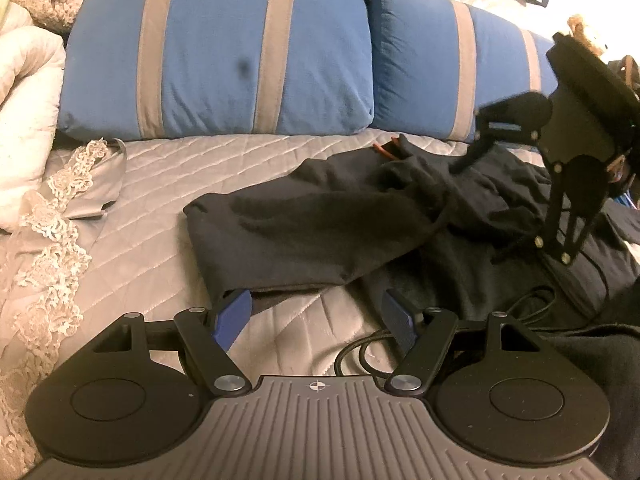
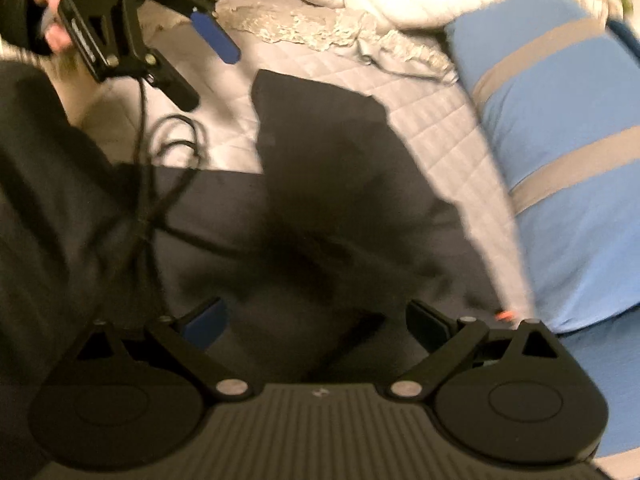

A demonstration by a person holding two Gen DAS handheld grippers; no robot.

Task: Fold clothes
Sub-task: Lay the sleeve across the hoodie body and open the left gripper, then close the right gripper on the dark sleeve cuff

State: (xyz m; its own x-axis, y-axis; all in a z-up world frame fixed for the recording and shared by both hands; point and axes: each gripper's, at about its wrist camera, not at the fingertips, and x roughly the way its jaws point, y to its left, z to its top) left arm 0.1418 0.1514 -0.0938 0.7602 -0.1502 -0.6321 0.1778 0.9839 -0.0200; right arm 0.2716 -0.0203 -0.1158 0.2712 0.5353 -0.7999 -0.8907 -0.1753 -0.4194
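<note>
dark garment [image 1: 320, 224] lay rumpled on the quilted bedspread [image 1: 160, 208], on the near side of the striped pillows [image 1: 224, 56]; one flap or leg reached out flat toward the lace trim [image 1: 52, 216], the rest bunched in ridges further from it; a small orange tag or cord end [image 1: 386, 150] showed at the edge nearest the pillows; whether any fold was already laid in, i could not tell from this heap.

left gripper [image 1: 316, 316] was spread wide, fingers apart with nothing between them; one blue pad sat at or just under the hem of the flat flap, contact uncertain; right gripper [image 2: 316, 320] likewise stood wide apart over the bunched middle, holding nothing; right wrist view was blurred.

risks noted: a black cable [image 1: 360, 348] looped on the bedspread beside the garment, on the side away from the pillows, and seemed to run across the cloth; closing on fabric there could pinch the cable too, or drag it into a fold; cloth was thick and layered, so a pinch at the hem might take one layer only and leave the underside behind, skewing the fold; dark on dark hid the edges, so a ridge could be mistaken for a hem.
</note>
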